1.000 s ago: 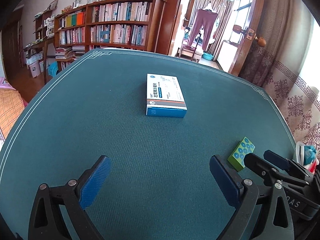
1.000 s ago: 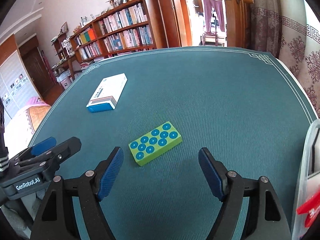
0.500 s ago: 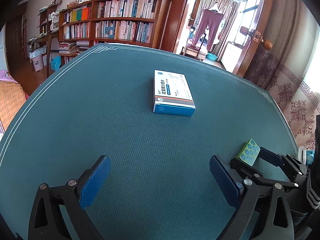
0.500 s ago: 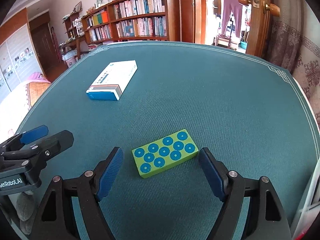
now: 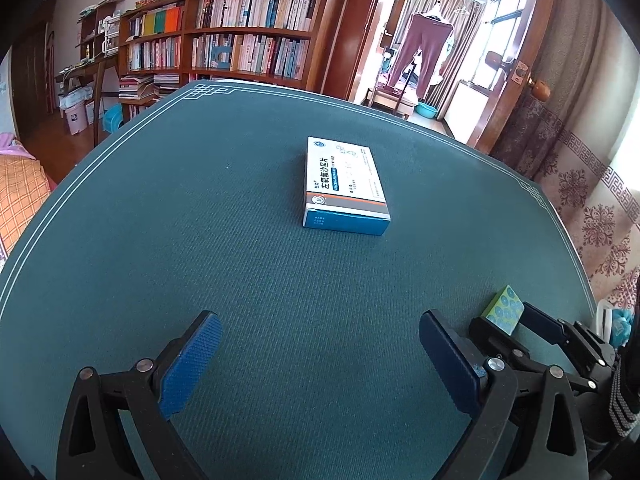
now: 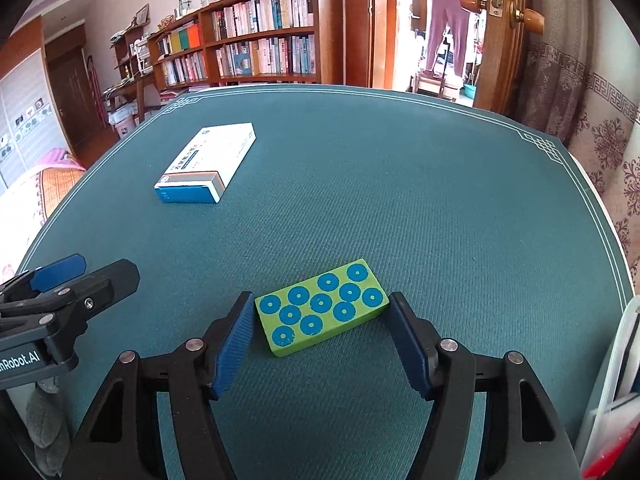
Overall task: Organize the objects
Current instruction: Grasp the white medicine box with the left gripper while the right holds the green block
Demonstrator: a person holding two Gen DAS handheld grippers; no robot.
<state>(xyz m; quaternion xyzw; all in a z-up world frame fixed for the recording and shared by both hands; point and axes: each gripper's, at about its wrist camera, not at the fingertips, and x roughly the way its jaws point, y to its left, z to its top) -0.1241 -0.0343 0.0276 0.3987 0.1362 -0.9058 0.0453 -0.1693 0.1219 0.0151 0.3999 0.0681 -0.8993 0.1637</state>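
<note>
The right gripper (image 6: 322, 328) is closing its jaws around the flat green block with blue circles (image 6: 322, 306), its pads at both ends, on the teal cloth table (image 6: 440, 200). The left gripper (image 5: 320, 356) hangs spread and empty; the white-and-blue medicine box (image 5: 345, 186) lies at its twelve o'clock.

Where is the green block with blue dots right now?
In the right wrist view, the green block lies flat on the teal table, between the closing jaws of the right gripper, nearer than the white medicine box.
</note>
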